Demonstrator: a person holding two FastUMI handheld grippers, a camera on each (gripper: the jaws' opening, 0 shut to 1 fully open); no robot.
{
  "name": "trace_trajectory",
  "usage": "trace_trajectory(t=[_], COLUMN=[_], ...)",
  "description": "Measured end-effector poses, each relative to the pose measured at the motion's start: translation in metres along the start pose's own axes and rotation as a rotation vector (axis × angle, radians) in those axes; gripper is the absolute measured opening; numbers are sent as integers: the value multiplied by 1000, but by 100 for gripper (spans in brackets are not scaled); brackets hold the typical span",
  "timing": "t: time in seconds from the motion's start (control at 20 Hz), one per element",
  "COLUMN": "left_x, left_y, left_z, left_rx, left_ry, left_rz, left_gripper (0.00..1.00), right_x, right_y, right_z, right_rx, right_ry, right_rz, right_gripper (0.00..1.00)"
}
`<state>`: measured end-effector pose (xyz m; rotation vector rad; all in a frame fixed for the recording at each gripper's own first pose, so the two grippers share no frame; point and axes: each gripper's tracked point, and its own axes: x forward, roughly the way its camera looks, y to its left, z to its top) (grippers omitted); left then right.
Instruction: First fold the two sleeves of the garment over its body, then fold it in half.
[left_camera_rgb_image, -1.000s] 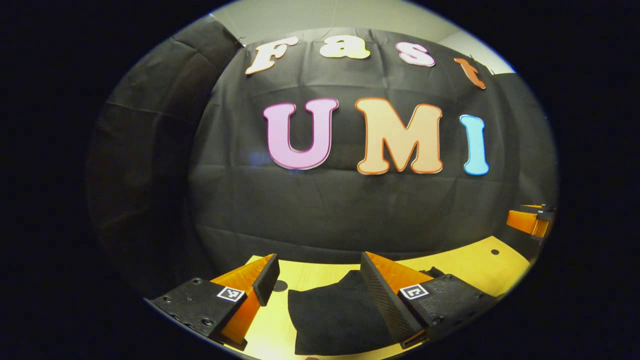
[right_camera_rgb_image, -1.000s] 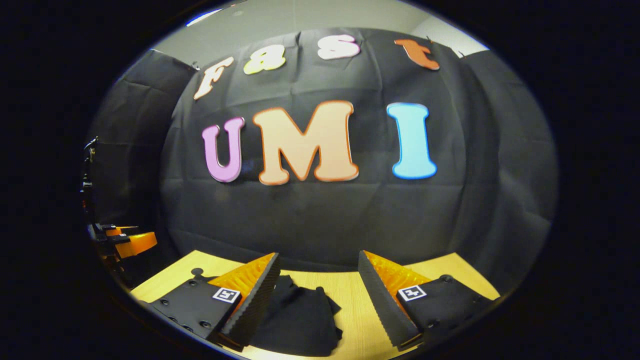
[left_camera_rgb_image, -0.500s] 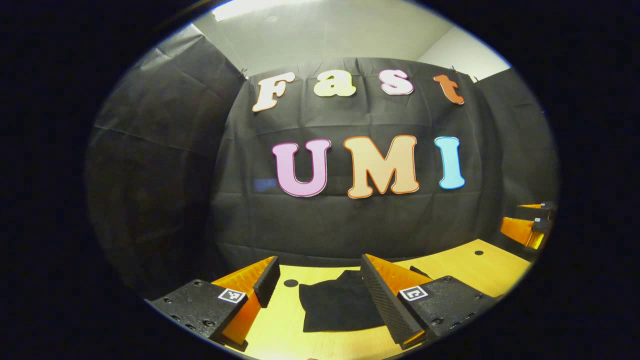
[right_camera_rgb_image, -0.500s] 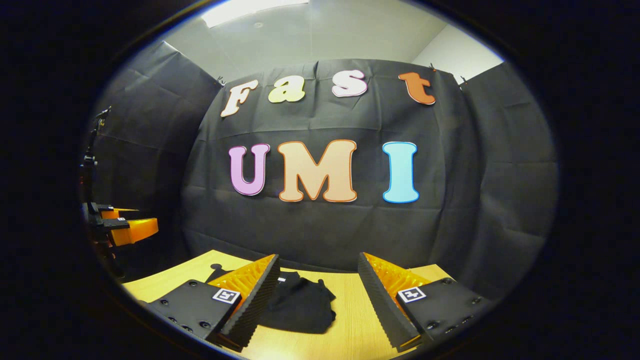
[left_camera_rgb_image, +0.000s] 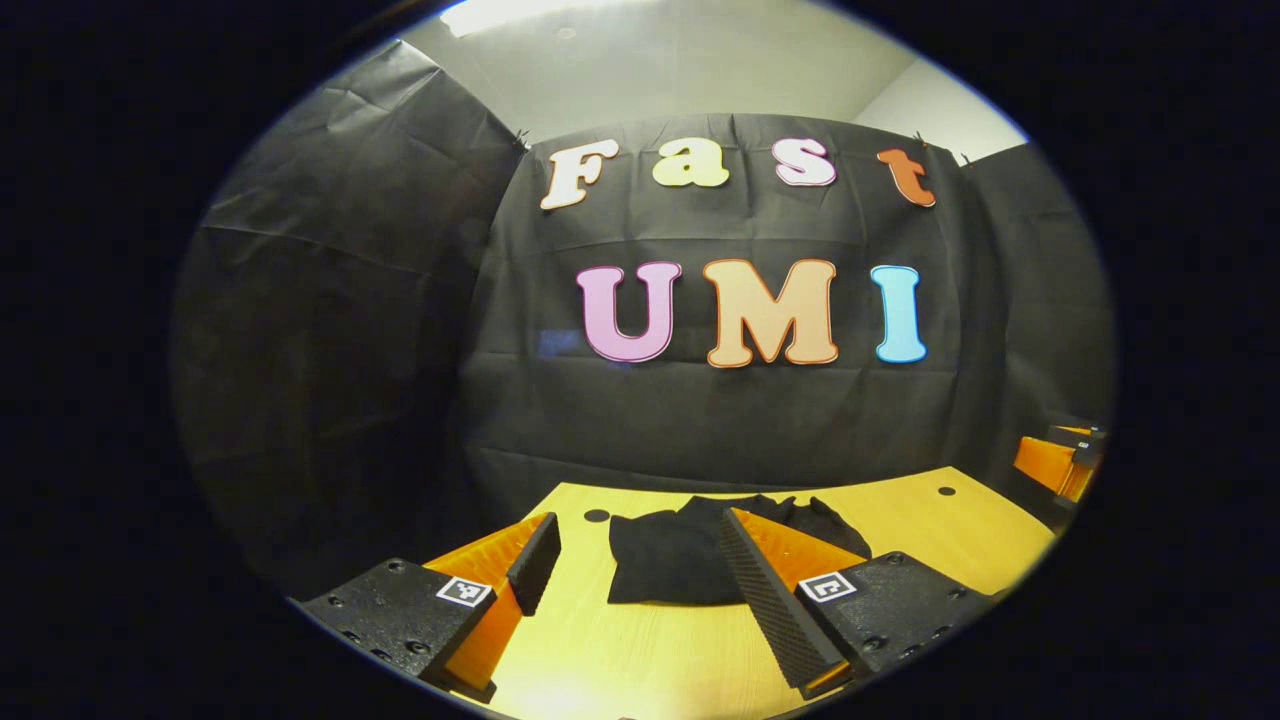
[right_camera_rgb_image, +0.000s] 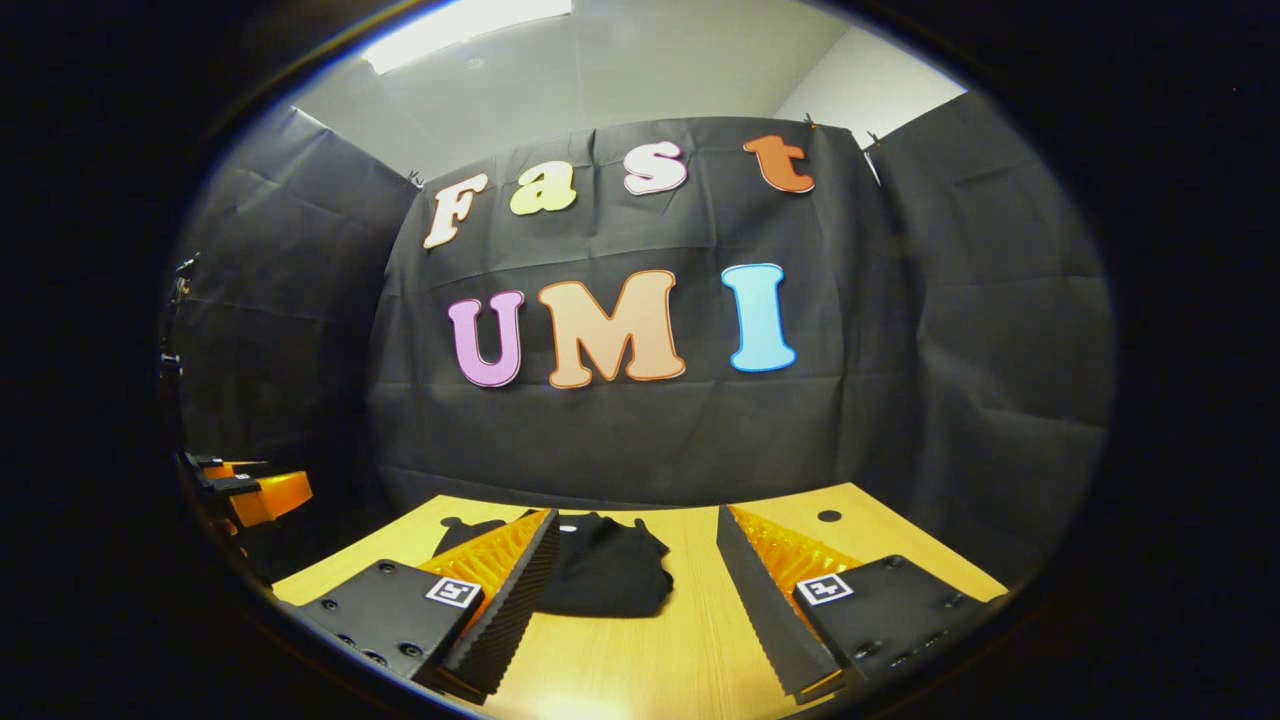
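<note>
A black garment (left_camera_rgb_image: 680, 558) lies folded into a compact bundle on the wooden table (left_camera_rgb_image: 620, 660). In the left gripper view my left gripper (left_camera_rgb_image: 635, 555) is open and held back from it, with the cloth seen between and beyond its fingers. In the right gripper view the same garment (right_camera_rgb_image: 605, 572) lies ahead, partly behind the left finger, and my right gripper (right_camera_rgb_image: 635, 555) is open with nothing in it. The right gripper (left_camera_rgb_image: 1060, 460) shows far off at the right edge of the left gripper view; the left gripper (right_camera_rgb_image: 250, 490) shows at the left edge of the right gripper view.
The table (right_camera_rgb_image: 690, 660) ends at the black cloth wall behind. Small dark holes (left_camera_rgb_image: 596, 515) (right_camera_rgb_image: 829, 516) mark its surface near the back. A dark stand (right_camera_rgb_image: 175, 330) rises at the far left of the right gripper view.
Both grippers have drawn back and away from the garment, which now lies farther off and smaller on the table. Both stayed open.
</note>
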<state>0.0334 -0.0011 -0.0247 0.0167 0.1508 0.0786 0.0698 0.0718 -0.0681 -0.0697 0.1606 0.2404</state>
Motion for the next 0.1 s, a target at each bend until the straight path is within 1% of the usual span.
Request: trace_trajectory(t=[0.1], left_x=[-9], left_y=[2], left_z=[-5], left_rx=[7], left_ry=[5], left_rz=[13], left_gripper=[99], right_x=[-12], right_y=[-5], right_z=[-5], right_rx=[26], right_ry=[-3], right_rz=[-17], right_gripper=[98])
